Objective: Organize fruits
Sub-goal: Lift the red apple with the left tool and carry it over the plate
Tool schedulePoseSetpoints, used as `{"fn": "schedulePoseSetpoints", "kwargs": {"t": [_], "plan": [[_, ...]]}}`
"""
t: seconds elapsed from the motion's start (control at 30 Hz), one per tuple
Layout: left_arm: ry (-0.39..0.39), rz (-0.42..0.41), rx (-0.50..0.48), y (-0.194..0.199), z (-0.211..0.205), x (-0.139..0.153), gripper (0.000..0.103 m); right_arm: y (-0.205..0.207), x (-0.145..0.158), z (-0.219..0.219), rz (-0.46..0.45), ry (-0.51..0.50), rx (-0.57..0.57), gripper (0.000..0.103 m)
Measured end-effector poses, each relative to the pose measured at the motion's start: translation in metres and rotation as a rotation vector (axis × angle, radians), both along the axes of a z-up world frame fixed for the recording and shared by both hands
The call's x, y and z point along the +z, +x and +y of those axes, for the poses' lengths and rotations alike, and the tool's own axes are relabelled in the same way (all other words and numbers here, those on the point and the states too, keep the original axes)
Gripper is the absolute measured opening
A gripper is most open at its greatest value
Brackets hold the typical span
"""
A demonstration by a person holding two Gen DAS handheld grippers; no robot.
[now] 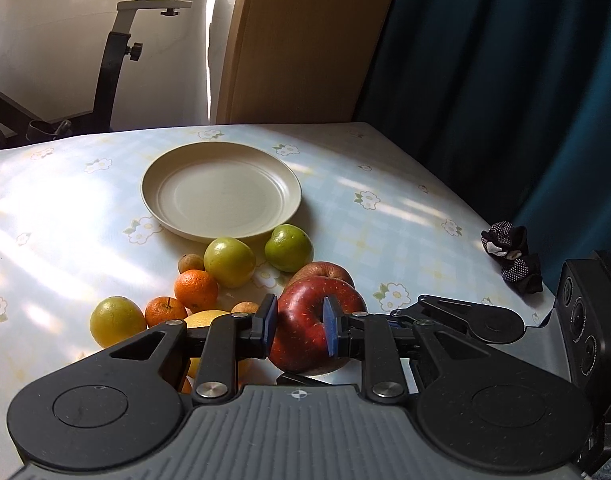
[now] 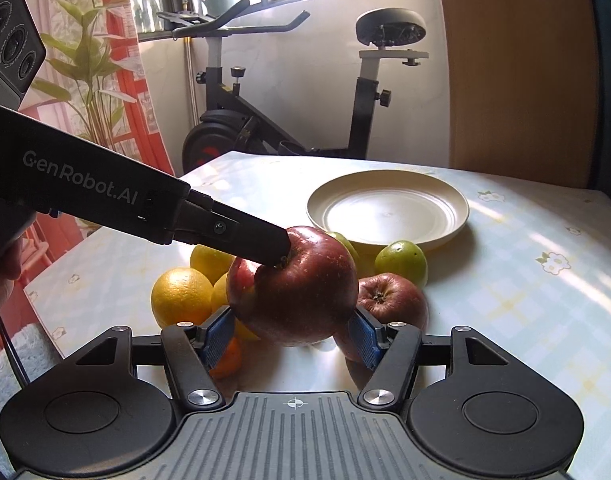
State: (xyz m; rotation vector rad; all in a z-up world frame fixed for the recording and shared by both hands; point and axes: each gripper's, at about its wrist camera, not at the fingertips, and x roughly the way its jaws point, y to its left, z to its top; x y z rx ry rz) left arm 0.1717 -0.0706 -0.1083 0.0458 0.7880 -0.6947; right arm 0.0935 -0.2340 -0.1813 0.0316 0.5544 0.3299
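**Red apple under dual grip: slip risk and clearances**

The left gripper (image 1: 299,322) is clamped on the red apple (image 2: 301,288), with one finger seated in the stem hollow; this hold looks shallow. The right gripper (image 2: 291,338) clamps the same apple low on its flanks, above the fruit pile toward the table's near edge. If the hands diverge, the apple may twist free, strike the oranges (image 1: 196,290) and send them rolling. The empty plate (image 1: 149,196) lies toward the far edge. The tablecloth (image 1: 405,208) is bare to the right edge, except for a dark cloth bundle (image 1: 509,260).
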Motion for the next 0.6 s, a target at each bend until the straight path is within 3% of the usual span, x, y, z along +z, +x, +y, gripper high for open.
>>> {"fn": "schedulePoseSetpoints", "kwargs": {"t": [0.37, 0.6], "plan": [[-0.039, -0.121, 0.040, 0.041, 0.002, 0.052, 0.025, 0.066, 0.066, 0.000, -0.067, -0.046, 0.119, 0.059], [-0.042, -0.099, 0.060, 0.083, 0.001, 0.054, 0.026, 0.111, 0.073, 0.002, -0.047, -0.065, 0.165, 0.059]]}}
